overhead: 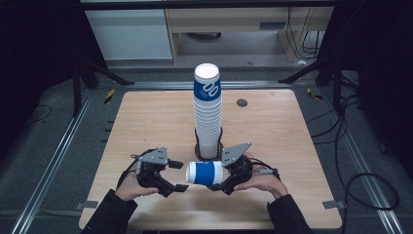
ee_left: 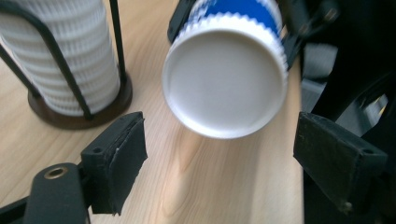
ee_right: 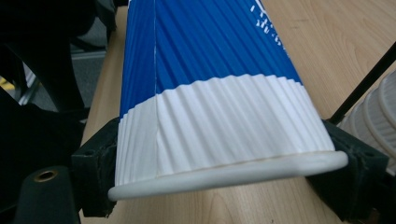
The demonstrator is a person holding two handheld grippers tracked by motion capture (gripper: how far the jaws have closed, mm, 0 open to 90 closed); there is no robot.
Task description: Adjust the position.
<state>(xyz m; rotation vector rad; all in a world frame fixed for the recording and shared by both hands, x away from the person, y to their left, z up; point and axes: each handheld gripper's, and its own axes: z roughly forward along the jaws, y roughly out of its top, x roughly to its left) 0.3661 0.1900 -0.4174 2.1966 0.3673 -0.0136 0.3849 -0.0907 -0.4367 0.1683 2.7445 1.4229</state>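
The right gripper (overhead: 217, 181) was clamped on a blue-and-white ribbed paper cup (overhead: 204, 172), holding it sideways just above the table (overhead: 146, 117) near the middle of its near edge. In the right gripper view the pads squeezed the cup's white band just behind the rolled rim (ee_right: 224, 173), and the rim looked pressed out of round. The cup's base (ee_left: 225, 84) pointed straight at the left gripper (overhead: 178, 176), whose jaws stood wide apart, one on either side of that base and not touching it.

Right behind the cup, a tall stack of matching cups (overhead: 208, 109) rose from a dark round holder (overhead: 208, 148) with thin black wire uprights (ee_left: 63, 70). The holder stood at the table's centre, very close to the right gripper, and crowded the space behind the held cup. A small dark round disc (overhead: 242, 103) sat in the tabletop toward the far right corner, well apart from the work.

The top cup of the stack carried large white characters on its blue band, something like "00". White lettering on the held cup (ee_right: 268, 21) was too blurred and cut off to read. The person's hands were partly hidden under the grippers' grey plates, and dark sleeves ran off the bottom of the high view.
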